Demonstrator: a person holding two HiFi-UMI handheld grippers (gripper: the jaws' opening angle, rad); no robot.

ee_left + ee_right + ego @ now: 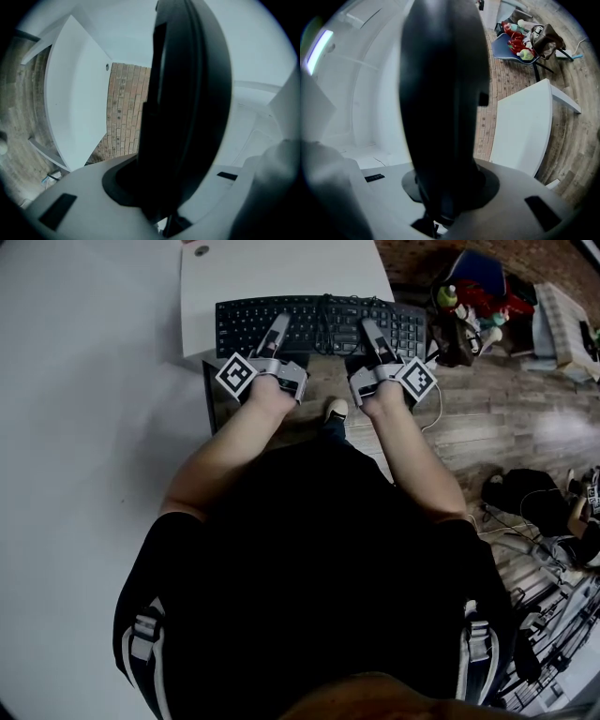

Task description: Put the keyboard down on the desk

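A black keyboard point(319, 324) with a dark cable bunched on its keys lies flat at the near edge of the white desk point(281, 268), its right end past the desk's corner. Whether it rests on the desk I cannot tell. My left gripper point(278, 329) is shut on its near edge left of the middle, and my right gripper point(371, 334) is shut on it right of the middle. In the left gripper view the keyboard point(187, 93) stands edge-on between the jaws of the left gripper point(161, 187). The right gripper view shows the same edge point(440, 103) clamped by the right gripper point(440, 197).
A white wall fills the left. Right of the desk a chair point(473, 296) holds colourful items on a wooden floor point(506, 418). Bags and cables point(534, 502) lie at the far right. A shoe point(336, 411) stands below the desk's edge.
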